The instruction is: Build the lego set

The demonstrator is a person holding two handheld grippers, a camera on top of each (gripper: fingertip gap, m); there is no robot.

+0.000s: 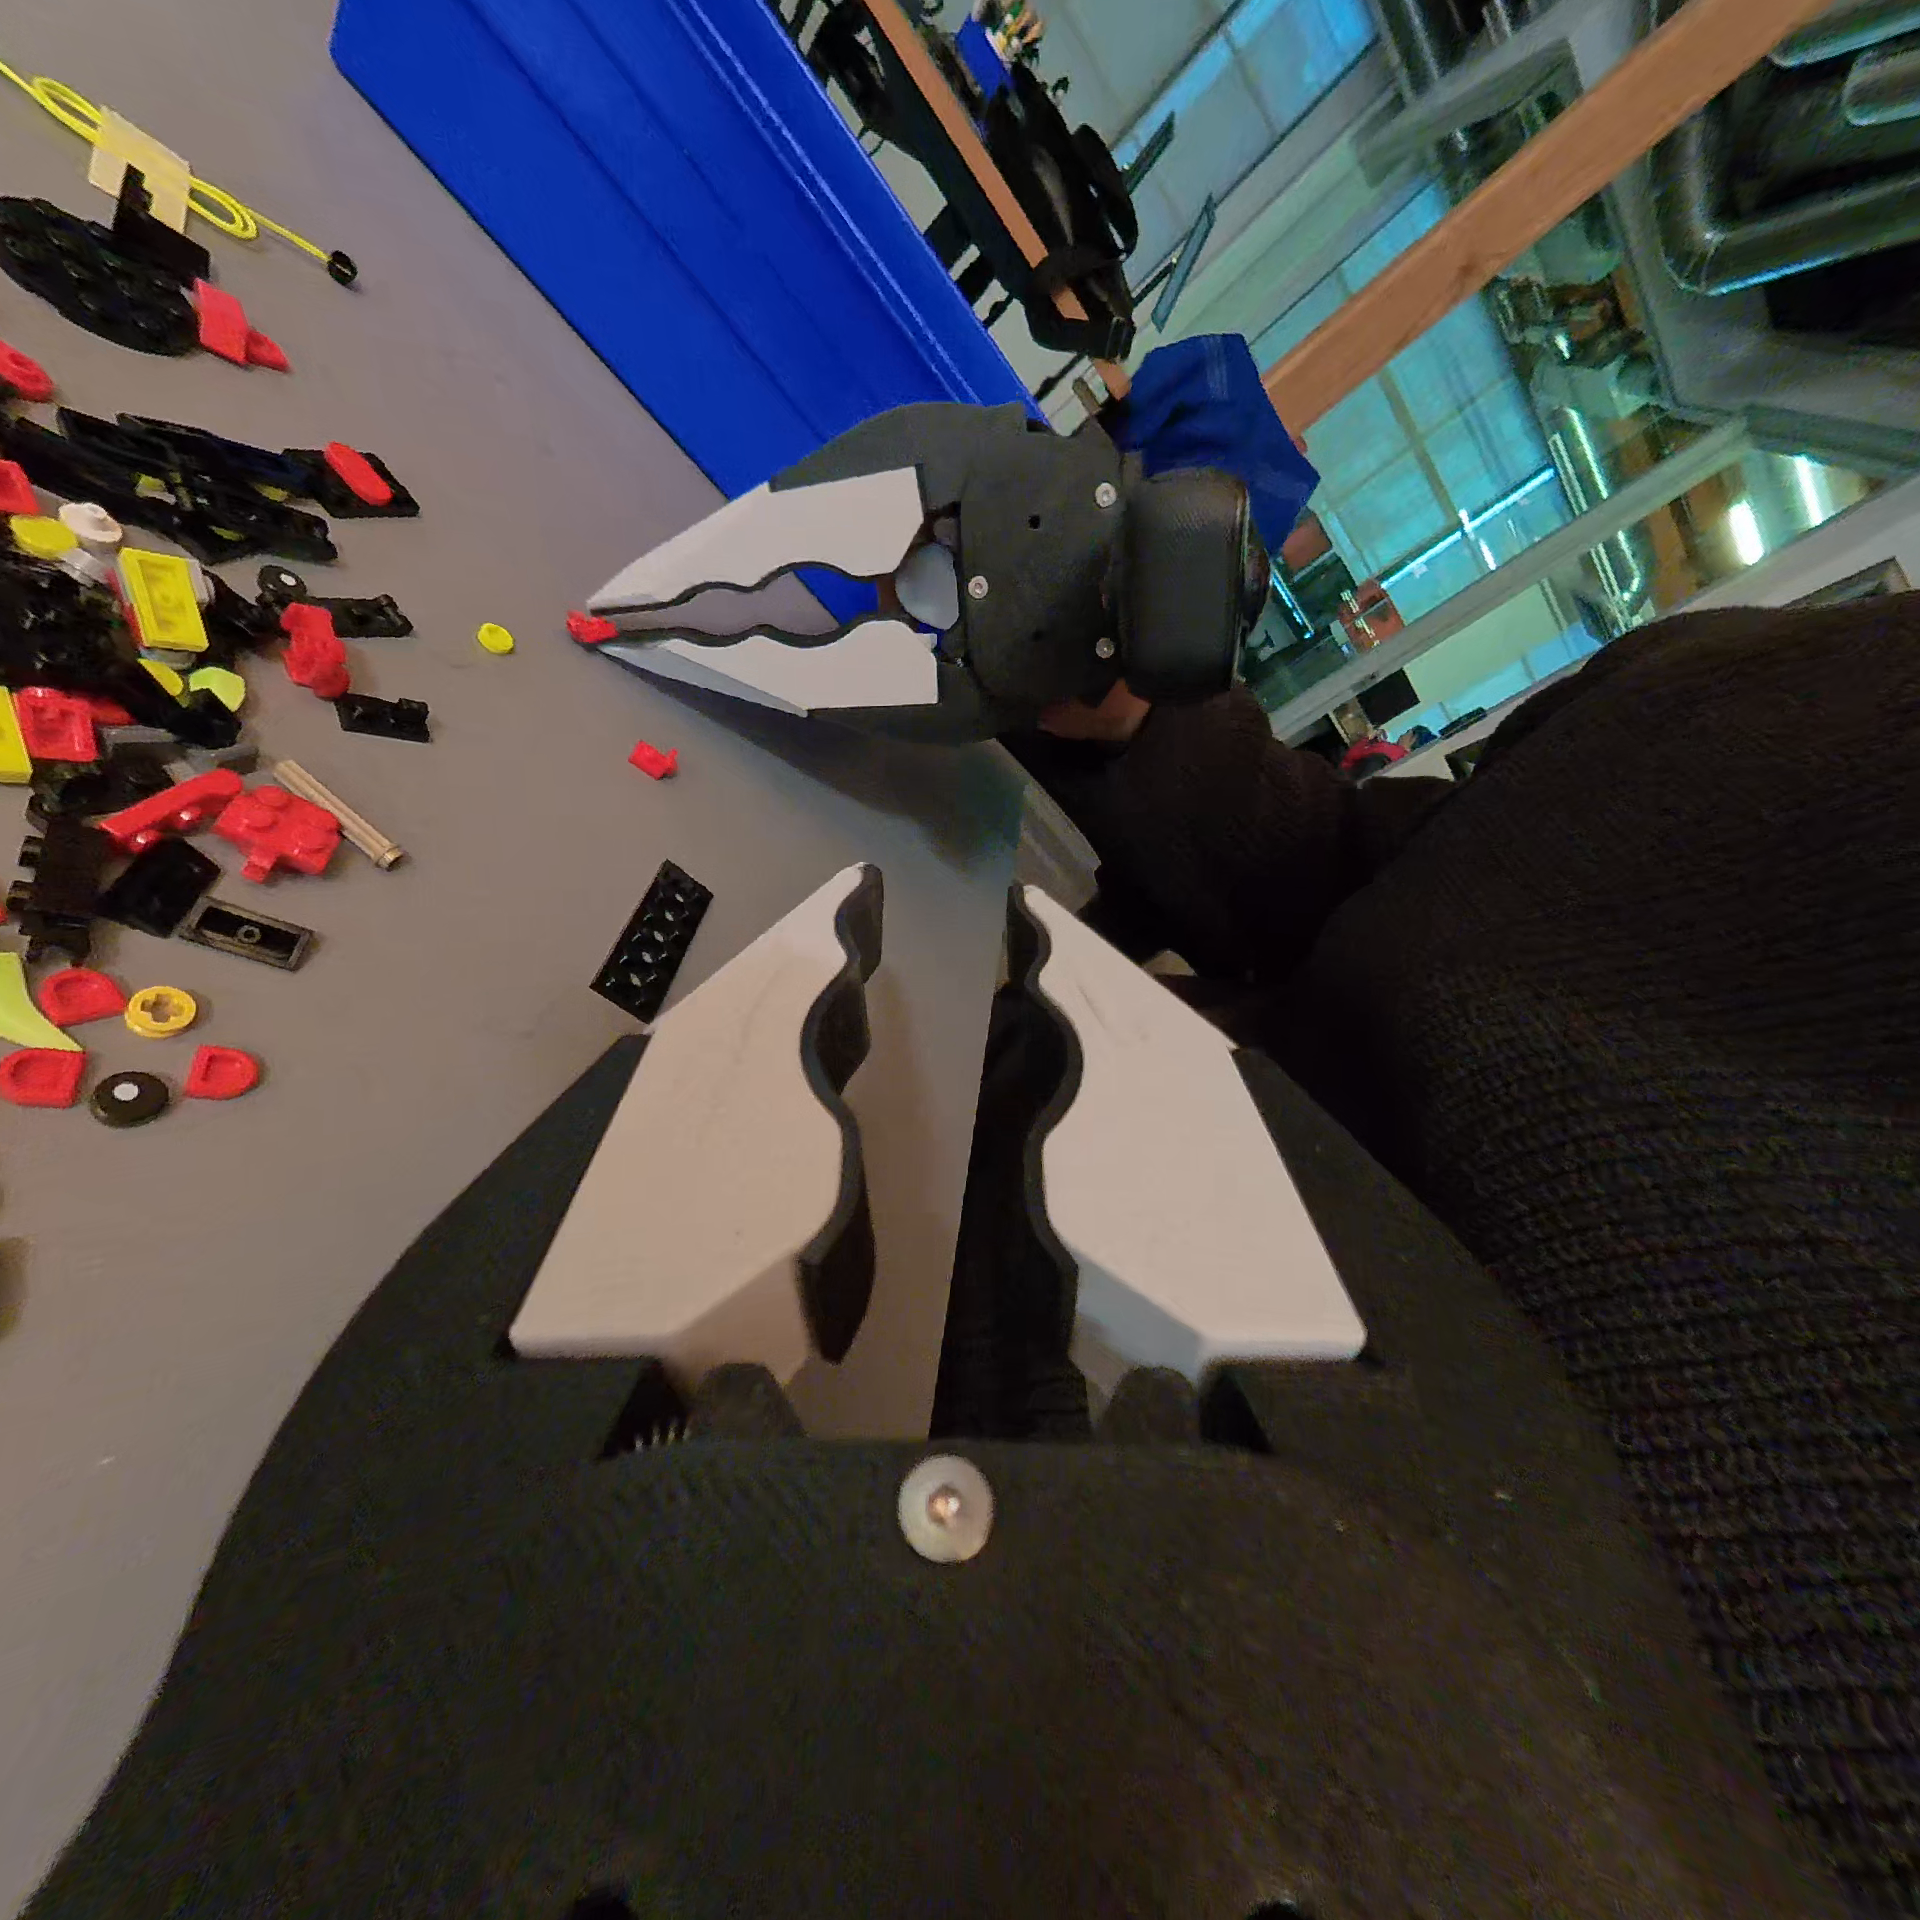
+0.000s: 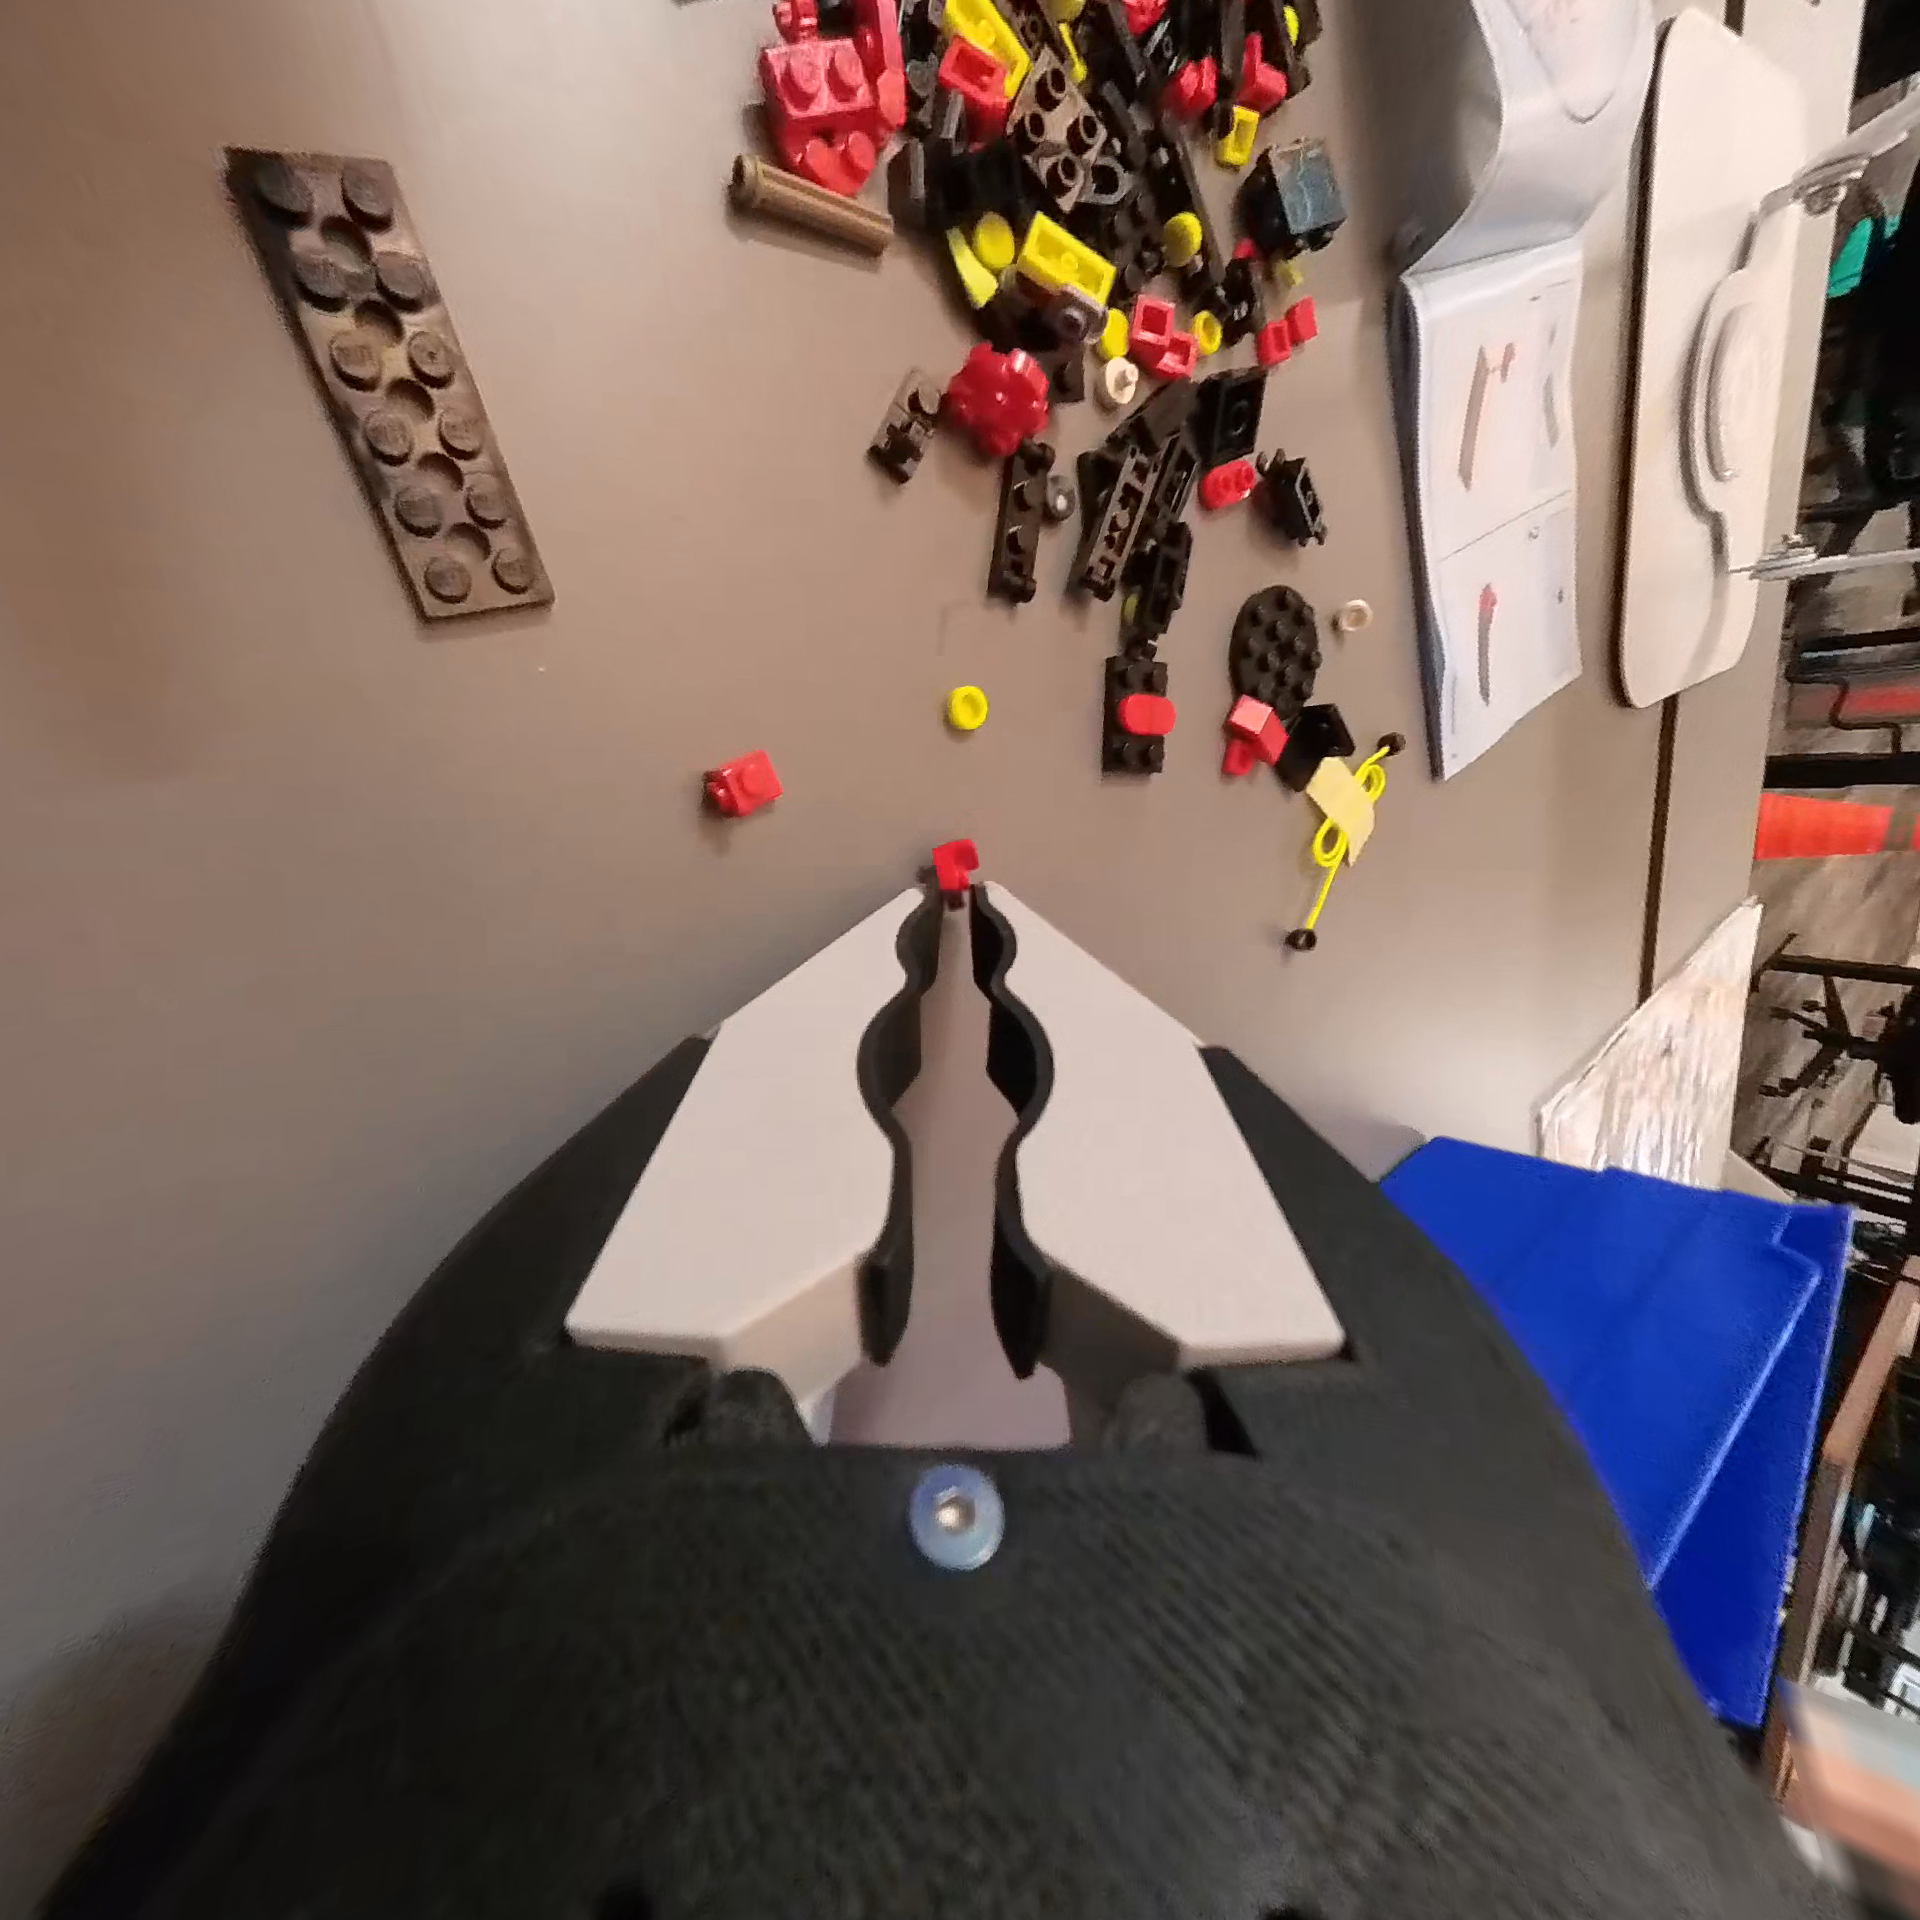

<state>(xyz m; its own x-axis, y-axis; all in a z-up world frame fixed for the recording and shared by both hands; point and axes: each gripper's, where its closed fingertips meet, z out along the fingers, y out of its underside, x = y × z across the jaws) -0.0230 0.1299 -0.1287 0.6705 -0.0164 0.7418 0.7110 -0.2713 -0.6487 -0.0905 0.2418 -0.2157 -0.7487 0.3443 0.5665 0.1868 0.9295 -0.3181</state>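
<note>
My right gripper (image 2: 954, 896) is shut on a small red lego piece (image 2: 954, 862) that sticks out past its tips, low over the grey table (image 2: 312, 935). The left wrist view shows the same gripper (image 1: 597, 623) and piece (image 1: 584, 625) from the side. My left gripper (image 1: 940, 904) is open and empty near the table's edge. A long black studded plate (image 2: 387, 379) lies alone; it also shows in the left wrist view (image 1: 652, 954). A second small red piece (image 2: 742, 784) and a yellow round piece (image 2: 966, 708) lie just beyond the right gripper.
A pile of red, black and yellow lego pieces (image 2: 1091, 208) covers the table beyond the right gripper and shows in the left wrist view (image 1: 156, 675). An open instruction booklet (image 2: 1496, 468) and a white tray (image 2: 1704, 364) lie beside it. A blue bin (image 2: 1662, 1403) stands at the table's side. The long black studded plate (image 2: 387, 379) is about 8 centimeters from my left fingertips. The left camera catches it too, in the left wrist view (image 1: 659, 943).
</note>
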